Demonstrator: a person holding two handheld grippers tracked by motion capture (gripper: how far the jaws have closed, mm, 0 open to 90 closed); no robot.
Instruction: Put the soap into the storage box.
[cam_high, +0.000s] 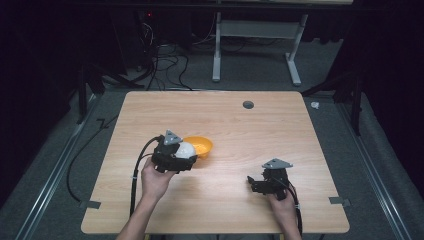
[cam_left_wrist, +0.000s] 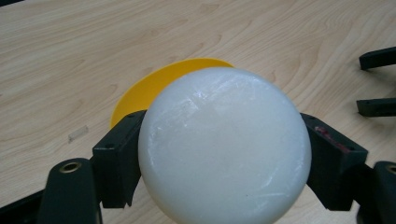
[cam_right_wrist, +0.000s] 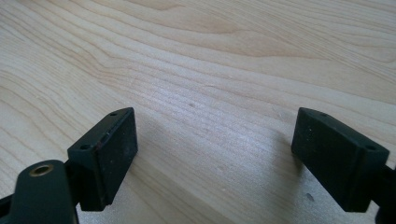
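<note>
While white bowl (cam_left_wrist: 224, 149) hides yellow bowl (cam_left_wrist: 140, 93)

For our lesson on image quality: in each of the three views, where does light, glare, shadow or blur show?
High view: the wooden table is lit, surroundings nearly black. Left gripper view: soft glare streaks on the white bowl, with the yellow bowl behind it; near jaw bases blurred. Right gripper view: the right gripper stands open, a soft shadow on the wood between its jaws.

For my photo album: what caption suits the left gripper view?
Left claw clamps a white dome-shaped bowl over a yellow plastic bowl.
</note>
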